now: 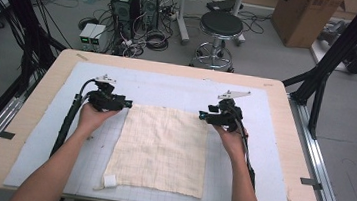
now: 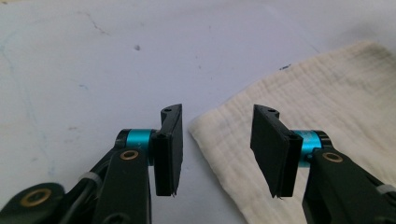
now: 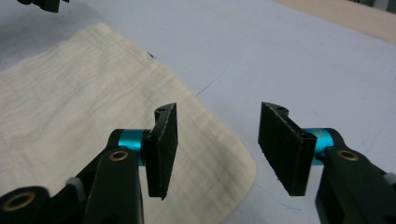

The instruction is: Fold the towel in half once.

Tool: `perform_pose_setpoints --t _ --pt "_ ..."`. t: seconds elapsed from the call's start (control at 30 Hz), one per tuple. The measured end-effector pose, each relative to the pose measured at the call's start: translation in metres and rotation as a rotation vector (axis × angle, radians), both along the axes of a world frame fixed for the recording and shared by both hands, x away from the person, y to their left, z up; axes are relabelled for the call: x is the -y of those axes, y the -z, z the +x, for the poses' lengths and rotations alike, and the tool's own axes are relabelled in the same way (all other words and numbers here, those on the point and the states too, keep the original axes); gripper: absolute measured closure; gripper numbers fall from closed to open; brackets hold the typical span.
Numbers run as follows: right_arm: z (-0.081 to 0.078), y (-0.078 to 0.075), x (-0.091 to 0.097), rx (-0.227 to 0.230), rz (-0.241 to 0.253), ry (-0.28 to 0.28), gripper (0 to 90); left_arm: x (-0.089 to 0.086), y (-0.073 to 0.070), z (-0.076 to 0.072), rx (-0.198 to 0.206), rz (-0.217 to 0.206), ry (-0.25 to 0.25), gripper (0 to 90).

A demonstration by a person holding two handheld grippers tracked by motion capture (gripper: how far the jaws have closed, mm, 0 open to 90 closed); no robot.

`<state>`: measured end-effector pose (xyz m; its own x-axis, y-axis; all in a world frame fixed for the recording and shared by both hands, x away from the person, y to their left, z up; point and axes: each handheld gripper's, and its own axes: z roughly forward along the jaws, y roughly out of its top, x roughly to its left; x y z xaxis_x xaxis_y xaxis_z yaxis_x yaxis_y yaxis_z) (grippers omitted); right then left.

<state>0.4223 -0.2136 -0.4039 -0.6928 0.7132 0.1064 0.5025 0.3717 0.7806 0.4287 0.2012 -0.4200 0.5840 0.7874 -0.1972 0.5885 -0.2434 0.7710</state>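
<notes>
A cream checked cloth [image 1: 161,149] lies flat on the pale mat [image 1: 178,88], with a white tag at its near left corner. My left gripper [image 1: 127,103] sits at the cloth's far left corner, jaws apart. In the left gripper view the cloth corner [image 2: 205,128] lies in the gap of my left gripper [image 2: 217,149], untouched by either pad. My right gripper [image 1: 202,116] is at the far right corner. In the right gripper view the cloth's rounded corner [image 3: 233,163] lies between and under the jaws of my right gripper [image 3: 217,151], with neither pad pressing on it.
The mat covers a wooden table [image 1: 24,114]. Beyond the table's far edge stand a black stool [image 1: 221,27], computer towers [image 1: 126,2] with tangled cables, and a cardboard box [image 1: 306,16]. Black frame legs [image 1: 332,56] rise at the right.
</notes>
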Motion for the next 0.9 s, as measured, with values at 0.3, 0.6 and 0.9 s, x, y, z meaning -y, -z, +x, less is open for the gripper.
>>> perform_pose_setpoints --t 0.3,0.6,0.9 --pt "0.014 0.028 0.002 -0.123 -0.041 0.068 58.3 0.015 0.016 0.004 -0.021 0.028 -0.003 59.0" --pt "0.015 0.032 -0.005 -0.121 -0.108 0.062 79.0 0.022 0.02 0.006 0.001 0.093 -0.044 79.0" --pt "0.02 0.02 -0.008 -0.141 -0.053 0.026 84.7 0.007 0.007 0.01 0.027 0.064 -0.077 86.6"
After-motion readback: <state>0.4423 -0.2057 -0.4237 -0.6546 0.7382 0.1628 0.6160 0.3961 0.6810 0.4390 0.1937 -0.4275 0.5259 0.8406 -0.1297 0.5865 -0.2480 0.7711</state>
